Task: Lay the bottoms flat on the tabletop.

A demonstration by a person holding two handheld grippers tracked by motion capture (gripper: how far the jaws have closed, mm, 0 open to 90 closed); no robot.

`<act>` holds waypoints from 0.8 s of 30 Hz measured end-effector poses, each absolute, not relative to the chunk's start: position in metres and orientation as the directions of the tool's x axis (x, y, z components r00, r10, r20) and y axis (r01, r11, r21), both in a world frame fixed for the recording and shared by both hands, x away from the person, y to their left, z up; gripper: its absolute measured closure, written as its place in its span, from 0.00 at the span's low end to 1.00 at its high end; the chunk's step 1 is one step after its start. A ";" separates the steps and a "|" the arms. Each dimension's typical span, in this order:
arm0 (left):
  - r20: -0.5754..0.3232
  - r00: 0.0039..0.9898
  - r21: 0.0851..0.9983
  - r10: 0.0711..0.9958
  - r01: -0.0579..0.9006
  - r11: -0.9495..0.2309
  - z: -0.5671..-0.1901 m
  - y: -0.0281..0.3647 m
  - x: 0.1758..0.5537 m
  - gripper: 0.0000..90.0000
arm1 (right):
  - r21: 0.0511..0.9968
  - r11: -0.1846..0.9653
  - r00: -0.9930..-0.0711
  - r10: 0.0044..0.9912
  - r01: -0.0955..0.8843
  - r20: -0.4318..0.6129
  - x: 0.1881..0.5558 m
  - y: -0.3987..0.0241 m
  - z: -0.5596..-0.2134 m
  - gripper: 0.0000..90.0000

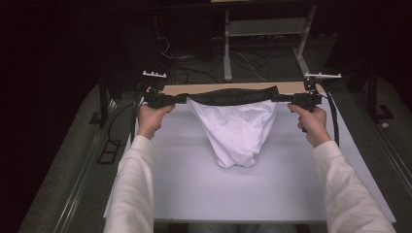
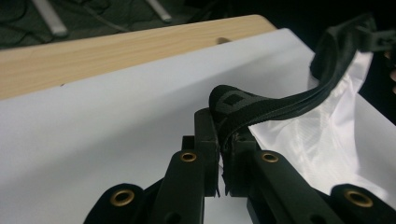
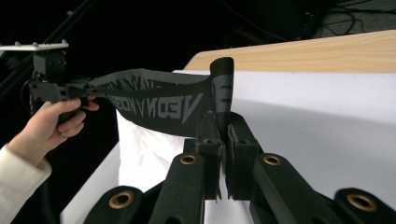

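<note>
1. Underwear (image 1: pixel 235 131), white with a black waistband (image 1: pixel 233 96), is strung between your two grippers and hangs above the white table sheet (image 1: pixel 194 189). Its low end is bunched up right down at the sheet; can't tell if it's actually touching.
2. Your left gripper (image 1: pixel 179 98) has its jaws pressed together on the left end of that waistband. In the left gripper view the band (image 2: pixel 261 109) pokes up out of the jaws in a little fold and runs off toward the other gripper.
3. Your right gripper (image 1: pixel 281 97) pinches the opposite end the same way, jaws clamped on the band (image 3: pixel 222 88), which stands up between them.
4. So the waistband is pulled fairly straight from gripper to gripper, with the white fabric drooping below the middle.
5. Farther back, the bare wooden table edge (image 1: pixel 214 88) sits just behind the band.
</note>
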State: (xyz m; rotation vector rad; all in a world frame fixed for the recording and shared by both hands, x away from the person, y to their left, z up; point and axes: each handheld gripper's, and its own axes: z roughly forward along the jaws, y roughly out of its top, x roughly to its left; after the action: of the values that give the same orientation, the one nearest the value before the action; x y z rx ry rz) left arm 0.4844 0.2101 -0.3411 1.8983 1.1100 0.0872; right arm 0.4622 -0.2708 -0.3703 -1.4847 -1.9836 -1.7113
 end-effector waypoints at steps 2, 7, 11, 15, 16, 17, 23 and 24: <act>-0.355 0.570 0.712 0.741 0.678 -0.181 -0.349 0.207 0.496 0.95 | 0.689 -0.125 -0.502 0.595 0.714 0.628 0.473 -0.268 -0.376 0.94; -0.338 0.505 0.678 0.794 0.716 -0.166 -0.357 0.199 0.516 0.94 | 0.685 -0.125 -0.464 0.648 0.718 0.605 0.494 -0.267 -0.382 0.94; -0.334 0.465 0.670 0.820 0.729 -0.140 -0.355 0.192 0.525 0.95 | 0.691 -0.122 -0.443 0.685 0.712 0.578 0.506 -0.263 -0.381 0.94; -0.300 0.450 0.655 0.841 0.739 -0.162 -0.352 0.188 0.531 0.94 | 0.690 -0.107 -0.419 0.725 0.716 0.547 0.514 -0.259 -0.381 0.94; -0.298 0.447 0.653 0.843 0.740 -0.162 -0.350 0.188 0.533 0.94 | 0.688 -0.108 -0.411 0.732 0.718 0.543 0.516 -0.258 -0.381 0.94; -0.296 0.448 0.652 0.843 0.740 -0.164 -0.349 0.188 0.534 0.94 | 0.683 -0.114 -0.404 0.732 0.721 0.549 0.518 -0.258 -0.381 0.94; -0.279 0.432 0.648 0.857 0.744 -0.164 -0.341 0.189 0.542 0.94 | 0.678 -0.109 -0.388 0.749 0.727 0.536 0.529 -0.252 -0.371 0.94; -0.279 0.430 0.646 0.858 0.745 -0.164 -0.339 0.190 0.543 0.94 | 0.676 -0.109 -0.386 0.750 0.728 0.537 0.531 -0.250 -0.369 0.94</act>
State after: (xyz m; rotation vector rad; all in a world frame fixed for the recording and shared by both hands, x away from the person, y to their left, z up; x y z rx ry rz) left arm 0.5434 0.1897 -0.3394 1.9447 1.3534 0.1942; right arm 0.5309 -0.2503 -0.3689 -1.7526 -2.1108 -1.5749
